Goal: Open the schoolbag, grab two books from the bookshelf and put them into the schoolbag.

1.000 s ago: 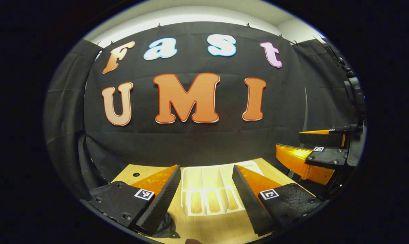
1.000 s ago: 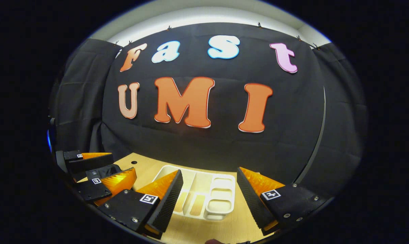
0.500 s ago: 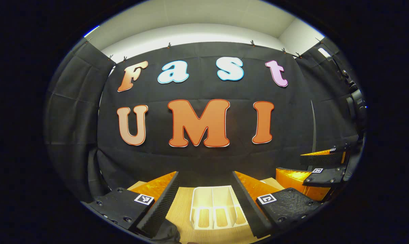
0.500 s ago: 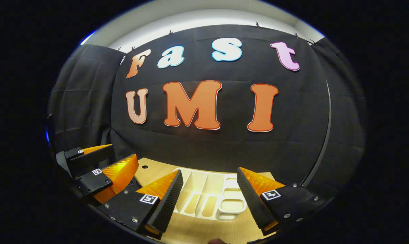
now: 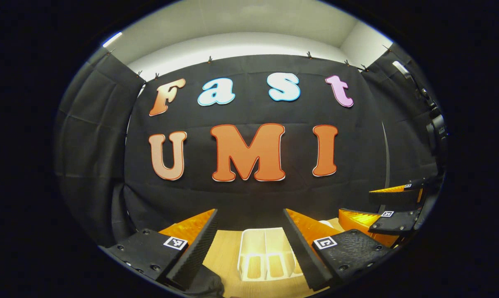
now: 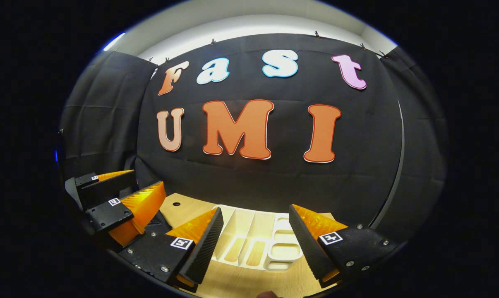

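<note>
Both grippers hovered over the desk [image 6: 183,207], jaws apart and empty.
We saw the white bookshelf [image 6: 249,236] lying on the desk beyond the left gripper [image 5: 249,236] and right gripper [image 6: 255,236].

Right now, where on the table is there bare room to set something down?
Bare wood shows on the table left of the white divided rack, by a small hole, and on a strip in front of the rack. Between the open left gripper and right gripper it is crowded by the rack.
</note>
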`<state>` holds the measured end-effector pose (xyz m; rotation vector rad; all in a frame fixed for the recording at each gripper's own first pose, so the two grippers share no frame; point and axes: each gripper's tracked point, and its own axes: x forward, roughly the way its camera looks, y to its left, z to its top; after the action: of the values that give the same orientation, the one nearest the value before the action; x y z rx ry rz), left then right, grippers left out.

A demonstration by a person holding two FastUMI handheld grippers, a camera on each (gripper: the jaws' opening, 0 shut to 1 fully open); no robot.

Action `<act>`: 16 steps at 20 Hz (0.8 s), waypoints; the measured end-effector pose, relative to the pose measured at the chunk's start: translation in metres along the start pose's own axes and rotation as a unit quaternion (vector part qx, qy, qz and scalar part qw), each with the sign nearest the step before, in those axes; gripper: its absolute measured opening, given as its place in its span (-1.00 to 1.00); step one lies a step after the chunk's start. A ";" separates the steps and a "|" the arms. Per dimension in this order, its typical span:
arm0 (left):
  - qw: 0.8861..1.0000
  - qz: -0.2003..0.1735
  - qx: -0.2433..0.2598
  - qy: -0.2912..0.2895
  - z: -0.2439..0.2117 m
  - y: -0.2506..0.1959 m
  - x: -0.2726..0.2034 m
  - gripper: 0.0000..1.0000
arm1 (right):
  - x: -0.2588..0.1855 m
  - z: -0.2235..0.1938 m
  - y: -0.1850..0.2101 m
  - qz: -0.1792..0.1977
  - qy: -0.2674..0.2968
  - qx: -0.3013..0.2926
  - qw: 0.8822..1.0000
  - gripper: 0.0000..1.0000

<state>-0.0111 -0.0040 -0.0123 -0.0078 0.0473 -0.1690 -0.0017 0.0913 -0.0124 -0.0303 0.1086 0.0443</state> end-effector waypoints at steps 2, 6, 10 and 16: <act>1.000 -0.002 0.003 -0.002 -0.004 -0.003 0.000 0.93 | -0.002 0.000 -0.001 -0.001 -0.010 -0.004 1.000 0.90; 1.000 -0.004 0.007 0.001 -0.011 -0.006 -0.004 0.88 | -0.007 -0.007 -0.005 -0.008 -0.009 -0.013 1.000 0.89; 1.000 -0.006 0.008 0.007 -0.019 -0.006 -0.006 0.88 | -0.010 -0.005 -0.006 -0.013 -0.018 -0.015 1.000 0.90; 1.000 0.004 -0.020 -0.002 -0.015 0.008 -0.003 0.88 | -0.007 -0.007 0.000 -0.013 -0.019 -0.025 0.999 0.89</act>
<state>-0.0130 0.0045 -0.0273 -0.0479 0.0468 -0.1607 -0.0093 0.0907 -0.0186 -0.0804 0.0694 0.0208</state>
